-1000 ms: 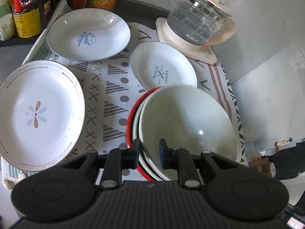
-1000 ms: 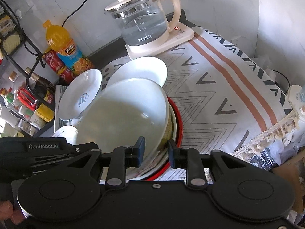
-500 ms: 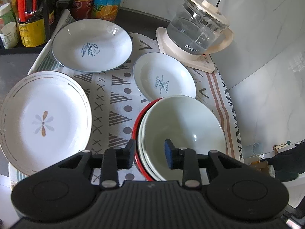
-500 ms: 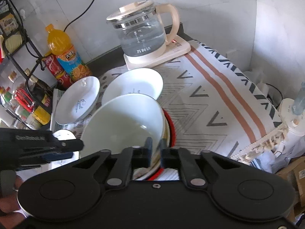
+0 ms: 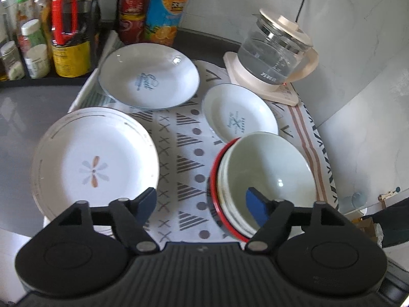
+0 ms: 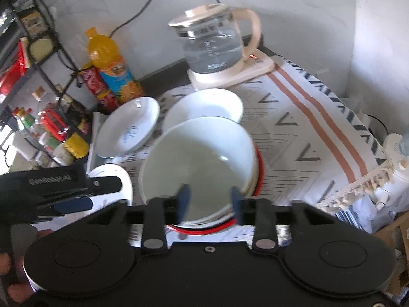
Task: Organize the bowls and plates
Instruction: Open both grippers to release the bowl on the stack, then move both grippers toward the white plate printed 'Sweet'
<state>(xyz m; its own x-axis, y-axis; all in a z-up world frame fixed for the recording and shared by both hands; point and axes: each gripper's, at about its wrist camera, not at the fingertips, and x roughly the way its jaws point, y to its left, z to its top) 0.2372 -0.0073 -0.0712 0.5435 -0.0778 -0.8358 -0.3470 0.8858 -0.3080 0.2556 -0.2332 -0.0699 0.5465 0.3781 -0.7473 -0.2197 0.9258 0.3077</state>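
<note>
- Bowl [image 5: 268,171]: pale green-white, uppermost in a nested stack [image 5: 221,179] whose lowest piece has a red rim; the stack rests on the patterned cloth [image 5: 184,138], directly ahead of both grippers.
- Left gripper [image 5: 202,204]: jaws wide apart and just been opening; nothing is clamped. Its right finger stands over the near inside of the bowl, its left finger over the edge of the flower plate, with the stack's near-left rim lying below the gap.
- Right gripper [image 6: 208,199]: jaws partly apart and just been opening; the bowl's near rim shows between the fingers, and the pads do not press on it.
- Flower plate [image 5: 94,163]: large, white, gold-trimmed, ahead and left of the left gripper, well apart from the stack.
- "Sweet" plate [image 5: 149,75]: blue-rimmed, beyond the flower plate, far-left of the left gripper.
- Small plate [image 5: 239,116]: just beyond the stack; whether it touches the red rim cannot be told.
- Kettle [image 5: 274,56]: glass, on a cream base, at the far right of the cloth, beyond the small plate.
- Bottles [image 5: 166,7]: an orange drink and red cans at the far edge of the desk [image 5: 23,117], beside a rack of jars at far left.
- Seen from the right wrist, the left gripper enters from the left, with fingers [image 6: 15,291] of a person's hand at the lower-left corner.
</note>
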